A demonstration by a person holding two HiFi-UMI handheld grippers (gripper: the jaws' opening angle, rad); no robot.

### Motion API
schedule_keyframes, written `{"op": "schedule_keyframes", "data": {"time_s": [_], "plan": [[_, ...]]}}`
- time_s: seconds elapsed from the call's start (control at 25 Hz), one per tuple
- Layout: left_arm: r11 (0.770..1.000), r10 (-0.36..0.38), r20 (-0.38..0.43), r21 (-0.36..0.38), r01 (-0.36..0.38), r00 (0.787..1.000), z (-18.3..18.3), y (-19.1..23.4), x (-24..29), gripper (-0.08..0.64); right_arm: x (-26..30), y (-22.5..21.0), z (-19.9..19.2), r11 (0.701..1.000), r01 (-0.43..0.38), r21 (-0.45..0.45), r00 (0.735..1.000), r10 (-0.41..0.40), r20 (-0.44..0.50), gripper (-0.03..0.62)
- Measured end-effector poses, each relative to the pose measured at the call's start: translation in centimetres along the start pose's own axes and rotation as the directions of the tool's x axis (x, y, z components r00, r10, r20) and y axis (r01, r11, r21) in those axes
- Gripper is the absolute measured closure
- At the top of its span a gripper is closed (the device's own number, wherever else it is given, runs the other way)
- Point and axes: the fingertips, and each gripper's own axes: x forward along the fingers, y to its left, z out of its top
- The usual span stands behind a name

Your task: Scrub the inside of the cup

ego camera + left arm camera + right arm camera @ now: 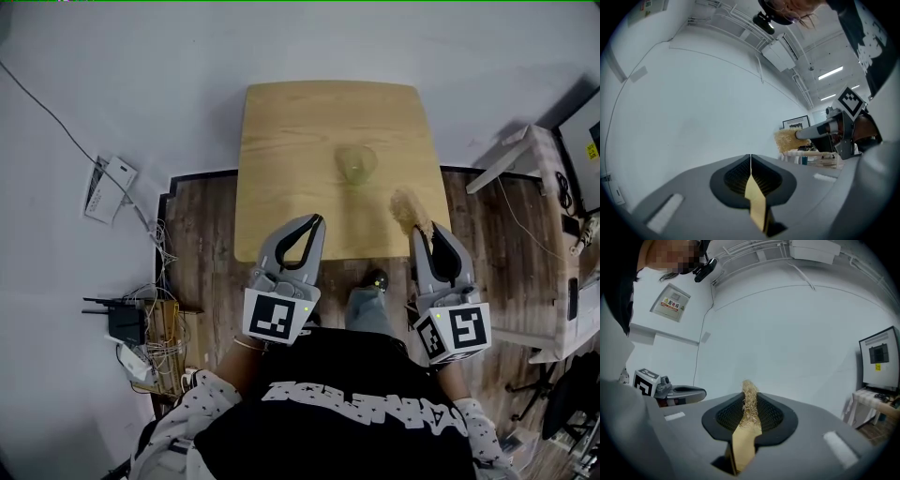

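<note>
Scrubbing looks unstarted: your right tool (pixel 422 230) grips the fibre scrubber (pixel 407 206), your left tool (pixel 318 220) is closed empty, and the cup (pixel 357 163) stands untouched at the scrubber's eleven o'clock.

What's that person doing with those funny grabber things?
A person stands at a small wooden table with a gripper in each hand. The right gripper is shut on a tan, scratchy scrubber. The left gripper is shut and holds nothing. A clear cup sits on the table, and neither gripper touches it, so the scrubbing has not started yet.
</note>
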Motion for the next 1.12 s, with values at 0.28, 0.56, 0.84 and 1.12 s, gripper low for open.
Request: {"op": "schedule_keyframes", "data": {"time_s": [0.28,0.56,0.84,1.12], "plan": [[0.999,0.033,0.005,0.010,-0.033,0.999,0.0,-0.5,2.9,0.546,2.2,-3.1,0.3,0.999,-0.040,0.003,0.999,0.040,0.008,0.503],[0.998,0.062,-0.011,0.035,-0.061,0.998,-0.7,-0.7,5.3,0.478,4.8,-5.2,0.6,0.993,-0.119,-0.009,0.993,0.119,-0.001,0.503],[0.992,0.123,-0.043,0.033,-0.121,0.992,-2.3,-1.1,8.2,0.441,7.0,-7.9,1.3,0.980,-0.200,-0.021,0.980,0.200,-0.002,0.503],[0.983,0.181,-0.096,0.013,-0.181,0.979,-4.1,-1.6,10.7,0.400,9.2,-10.2,1.2,0.959,-0.281,-0.024,0.960,0.280,-0.024,0.503]]}}
